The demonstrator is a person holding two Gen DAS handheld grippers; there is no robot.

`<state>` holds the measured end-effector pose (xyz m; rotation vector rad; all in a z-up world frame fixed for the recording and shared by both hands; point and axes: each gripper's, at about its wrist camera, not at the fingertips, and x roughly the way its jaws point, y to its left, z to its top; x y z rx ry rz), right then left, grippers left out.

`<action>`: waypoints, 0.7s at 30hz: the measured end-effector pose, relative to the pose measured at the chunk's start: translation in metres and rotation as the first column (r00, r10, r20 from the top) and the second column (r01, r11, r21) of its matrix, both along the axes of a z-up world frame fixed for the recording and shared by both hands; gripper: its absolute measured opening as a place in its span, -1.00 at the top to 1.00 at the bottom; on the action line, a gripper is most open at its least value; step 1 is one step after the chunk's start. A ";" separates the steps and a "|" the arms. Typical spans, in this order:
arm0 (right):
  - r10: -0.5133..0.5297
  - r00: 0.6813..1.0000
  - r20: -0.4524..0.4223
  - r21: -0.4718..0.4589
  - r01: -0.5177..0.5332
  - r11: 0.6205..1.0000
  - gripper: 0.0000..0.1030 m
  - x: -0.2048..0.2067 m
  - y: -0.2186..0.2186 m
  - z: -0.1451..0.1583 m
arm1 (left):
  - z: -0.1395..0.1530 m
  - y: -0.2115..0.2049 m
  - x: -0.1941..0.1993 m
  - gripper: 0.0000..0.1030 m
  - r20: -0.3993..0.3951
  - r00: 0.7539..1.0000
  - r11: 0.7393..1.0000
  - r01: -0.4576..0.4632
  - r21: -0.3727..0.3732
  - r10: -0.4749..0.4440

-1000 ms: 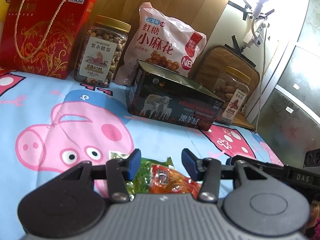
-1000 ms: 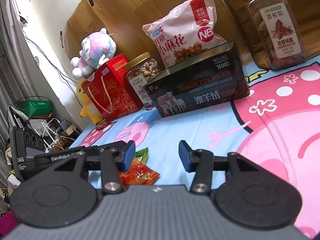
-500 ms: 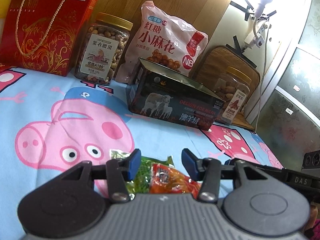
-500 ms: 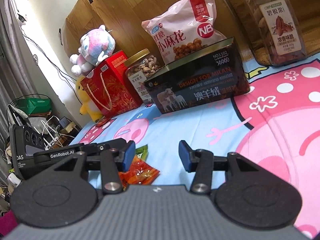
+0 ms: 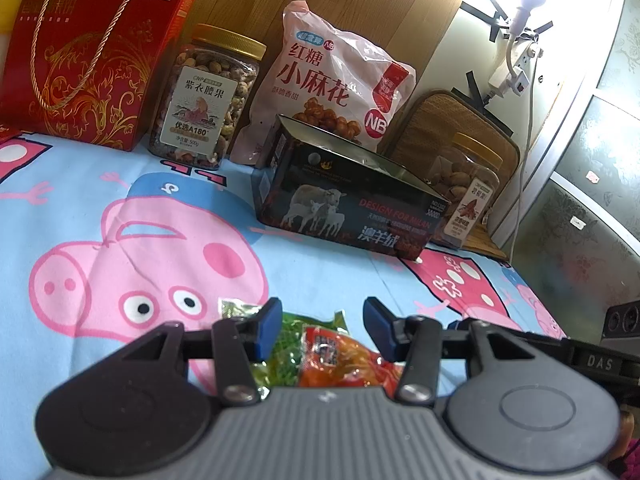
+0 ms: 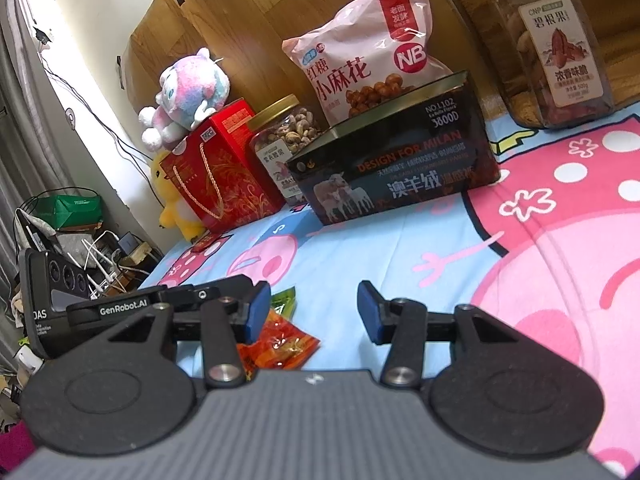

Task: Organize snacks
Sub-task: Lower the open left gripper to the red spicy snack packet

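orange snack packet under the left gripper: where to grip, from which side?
Pinch the near crimped end of the orange packet, coming down from above with the left gripper. It lies flat on the sheet, overlapping the green packet, so a side approach would likely snag.

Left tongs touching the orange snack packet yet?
Cannot tell. In the left wrist view the left tongs stand open over the orange snack packet, but no gap or contact shows plainly.

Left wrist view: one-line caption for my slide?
Open left gripper poised above green and orange snack packets, dark box beyond.
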<state>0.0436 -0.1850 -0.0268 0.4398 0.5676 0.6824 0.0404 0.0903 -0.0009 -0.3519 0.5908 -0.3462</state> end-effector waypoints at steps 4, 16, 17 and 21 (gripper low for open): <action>-0.001 1.000 -0.001 -0.006 0.001 1.000 0.02 -0.001 0.001 0.000 | 0.000 0.000 0.000 0.11 0.000 1.000 1.000 0.001 -0.001 -0.001; 0.001 1.000 -0.003 -0.026 -0.001 1.000 0.02 -0.001 0.003 0.000 | 0.000 0.000 -0.001 0.11 0.000 1.000 1.000 0.002 0.000 -0.002; 0.001 1.000 -0.003 -0.026 -0.001 1.000 0.02 -0.002 0.004 0.000 | 0.000 0.000 -0.001 0.11 -0.001 1.000 1.000 0.001 0.000 -0.001; 0.001 1.000 -0.002 -0.026 -0.001 1.000 0.02 -0.002 0.004 0.001 | 0.000 0.000 -0.001 0.11 -0.001 1.000 1.000 0.001 0.000 -0.001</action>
